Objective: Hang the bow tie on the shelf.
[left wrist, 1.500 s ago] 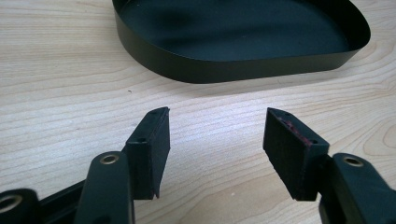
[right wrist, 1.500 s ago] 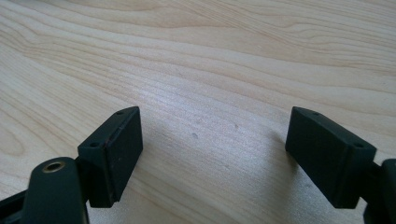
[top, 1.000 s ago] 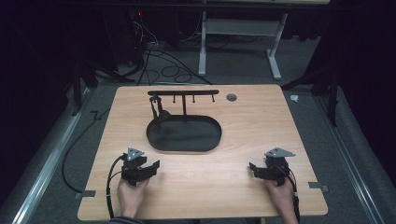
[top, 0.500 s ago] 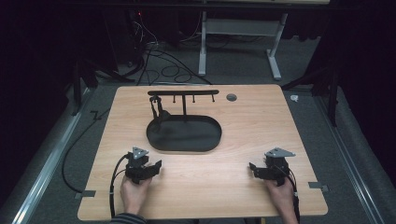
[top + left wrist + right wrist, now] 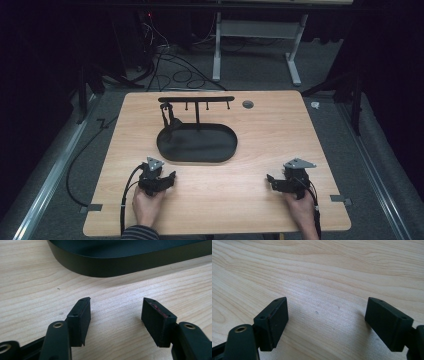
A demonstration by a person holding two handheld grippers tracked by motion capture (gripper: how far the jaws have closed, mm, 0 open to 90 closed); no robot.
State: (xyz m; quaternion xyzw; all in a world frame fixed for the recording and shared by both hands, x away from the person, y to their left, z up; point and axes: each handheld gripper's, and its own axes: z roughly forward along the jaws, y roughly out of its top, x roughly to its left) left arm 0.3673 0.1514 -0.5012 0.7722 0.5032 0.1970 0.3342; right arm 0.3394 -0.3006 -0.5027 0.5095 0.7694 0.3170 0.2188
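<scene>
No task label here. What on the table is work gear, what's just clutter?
Likely work gear:
left gripper, open
right gripper, open
black oval tray with its hook rack

Just there:
grommet hole
floor cables
white desk frame

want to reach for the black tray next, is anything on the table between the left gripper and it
Nothing visible. The left gripper sits open on the table just in front of the black tray. In the left gripper view only bare wood lies between the jaws and the tray's near wall.
</scene>
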